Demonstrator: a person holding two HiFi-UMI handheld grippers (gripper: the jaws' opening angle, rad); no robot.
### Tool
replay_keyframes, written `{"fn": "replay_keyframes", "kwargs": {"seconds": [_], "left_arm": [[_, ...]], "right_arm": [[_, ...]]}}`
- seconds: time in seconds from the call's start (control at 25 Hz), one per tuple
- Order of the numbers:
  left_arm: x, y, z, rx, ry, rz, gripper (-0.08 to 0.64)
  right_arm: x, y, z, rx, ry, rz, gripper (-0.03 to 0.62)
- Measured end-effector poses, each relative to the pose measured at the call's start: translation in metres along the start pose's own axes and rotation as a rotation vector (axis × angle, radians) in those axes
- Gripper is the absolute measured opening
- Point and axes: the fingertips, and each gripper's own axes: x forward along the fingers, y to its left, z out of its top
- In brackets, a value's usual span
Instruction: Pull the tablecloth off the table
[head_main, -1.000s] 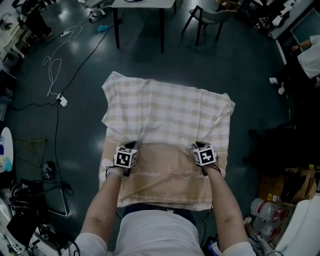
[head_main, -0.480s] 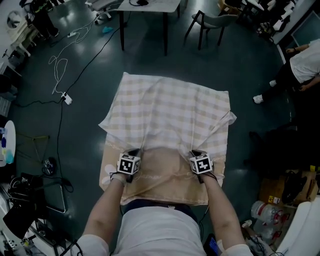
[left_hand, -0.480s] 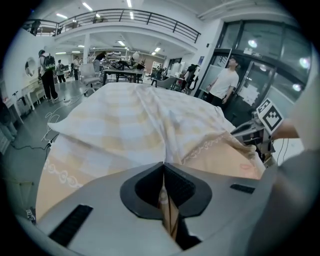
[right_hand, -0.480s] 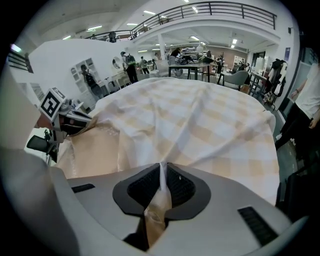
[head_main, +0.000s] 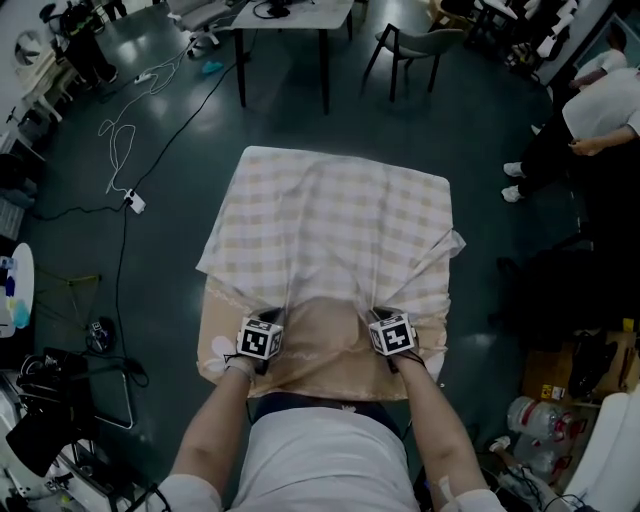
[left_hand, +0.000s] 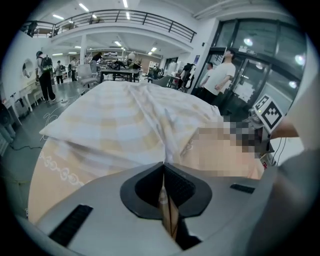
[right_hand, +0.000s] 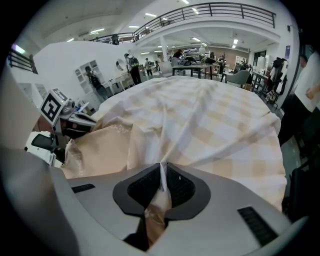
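Beige tablecloth (head_main: 340, 215) nipped, left tongs (left_hand: 164, 175) tight, right tongs (right_hand: 163, 175) just closing

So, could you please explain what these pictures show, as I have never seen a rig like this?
There is no robot here: a person holds a two-jaw gripper in each hand. The overhead picture comes from a camera on the person's head, looking steeply down. The other two come from cameras riding on each gripper, looking along its jaws. Spread in front is a checked tablecloth, with a beige cloth showing under its near edge. The left gripper is clamped shut on a pinch of the tablecloth. So is the right gripper, whose jaws have just been closing on it. Some beige cloth seems caught in both grips too.
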Motion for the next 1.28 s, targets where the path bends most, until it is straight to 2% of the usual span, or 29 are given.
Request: {"fn": "replay_keyframes", "kwargs": {"seconds": [0.24,0.52,0.76,0.88,0.96,1.12,1.28], "left_arm": [[-0.005,-0.012,-0.001,0.007,0.020,-0.015,0.012],[-0.009,-0.016,-0.008,0.067,0.068,0.038,0.012],[-0.008,-0.015,-0.007,0.065,0.095,0.044,0.012],[-0.006,-0.016,-0.010,0.111,0.095,0.065,0.012],[-0.004,-0.014,-0.010,0.111,0.078,0.071,0.012],[-0.005,-0.014,-0.012,0.070,0.099,0.053,0.012],[-0.008,-0.019,-0.007,0.054,0.107,0.037,0.012]], "right_arm": [[-0.005,0.015,0.000,0.001,0.013,0.041,0.054],[-0.008,0.036,-0.010,0.020,0.013,0.085,0.054],[-0.010,0.034,-0.011,-0.079,0.049,0.155,0.055],[-0.020,0.021,-0.004,-0.115,0.076,0.160,0.055],[-0.024,0.005,0.006,-0.125,0.064,0.150,0.062],[-0.026,-0.032,0.019,-0.177,0.095,0.149,0.169],[-0.031,-0.069,0.037,-0.196,0.138,0.164,0.199]]}}
